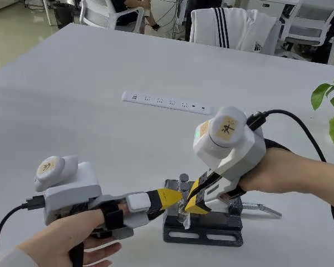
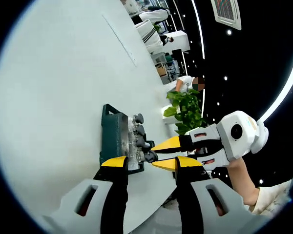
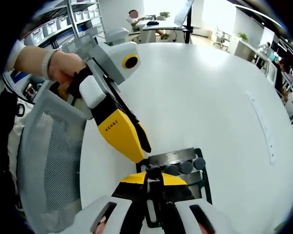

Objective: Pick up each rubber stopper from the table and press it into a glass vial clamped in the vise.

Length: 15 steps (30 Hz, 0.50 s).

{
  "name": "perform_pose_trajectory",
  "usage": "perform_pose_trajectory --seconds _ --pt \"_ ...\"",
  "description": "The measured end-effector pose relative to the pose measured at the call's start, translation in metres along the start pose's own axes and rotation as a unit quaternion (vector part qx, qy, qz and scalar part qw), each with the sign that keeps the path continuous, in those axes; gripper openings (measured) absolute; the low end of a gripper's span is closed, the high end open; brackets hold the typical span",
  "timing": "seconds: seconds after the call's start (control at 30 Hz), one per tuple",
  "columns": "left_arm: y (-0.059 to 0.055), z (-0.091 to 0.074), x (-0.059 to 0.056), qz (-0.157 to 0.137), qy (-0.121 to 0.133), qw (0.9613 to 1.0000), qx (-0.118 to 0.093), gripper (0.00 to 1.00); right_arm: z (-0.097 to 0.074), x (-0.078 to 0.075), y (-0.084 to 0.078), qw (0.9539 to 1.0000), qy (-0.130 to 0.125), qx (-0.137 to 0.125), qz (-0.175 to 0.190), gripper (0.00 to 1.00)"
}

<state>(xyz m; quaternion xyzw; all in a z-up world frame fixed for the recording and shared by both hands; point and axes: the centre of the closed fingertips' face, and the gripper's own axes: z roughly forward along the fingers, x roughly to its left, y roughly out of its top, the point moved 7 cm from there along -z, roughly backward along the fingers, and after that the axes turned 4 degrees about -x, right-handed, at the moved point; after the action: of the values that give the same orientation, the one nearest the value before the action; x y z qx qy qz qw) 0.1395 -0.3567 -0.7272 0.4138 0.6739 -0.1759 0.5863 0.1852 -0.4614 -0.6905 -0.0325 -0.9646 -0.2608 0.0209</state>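
Stopper (image 3: 153, 171) pinched in right gripper (image 3: 154, 178), over vise (image 3: 178, 157).

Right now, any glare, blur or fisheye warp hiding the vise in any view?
Head view: soft even light, sharp, right gripper covers part of the vise. Left gripper view: heavy fisheye bend, rolled sideways, vise crisp, no glare. Right gripper view: table edge bows, table bright white, stopper between the fingers readable.
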Motion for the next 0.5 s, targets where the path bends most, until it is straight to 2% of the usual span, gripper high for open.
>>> perform_pose_trajectory --seconds 0.2,0.5 --pt "0.0 0.003 -0.004 -0.025 -0.007 0.9997 -0.002 0.3 -0.004 0.007 0.006 0.9999 -0.001 -0.012 -0.009 0.05" --pt "-0.001 0.001 -0.005 -0.039 -0.011 0.9992 0.0 0.18 -0.007 0.012 0.014 0.9995 -0.002 -0.025 -0.017 0.05"
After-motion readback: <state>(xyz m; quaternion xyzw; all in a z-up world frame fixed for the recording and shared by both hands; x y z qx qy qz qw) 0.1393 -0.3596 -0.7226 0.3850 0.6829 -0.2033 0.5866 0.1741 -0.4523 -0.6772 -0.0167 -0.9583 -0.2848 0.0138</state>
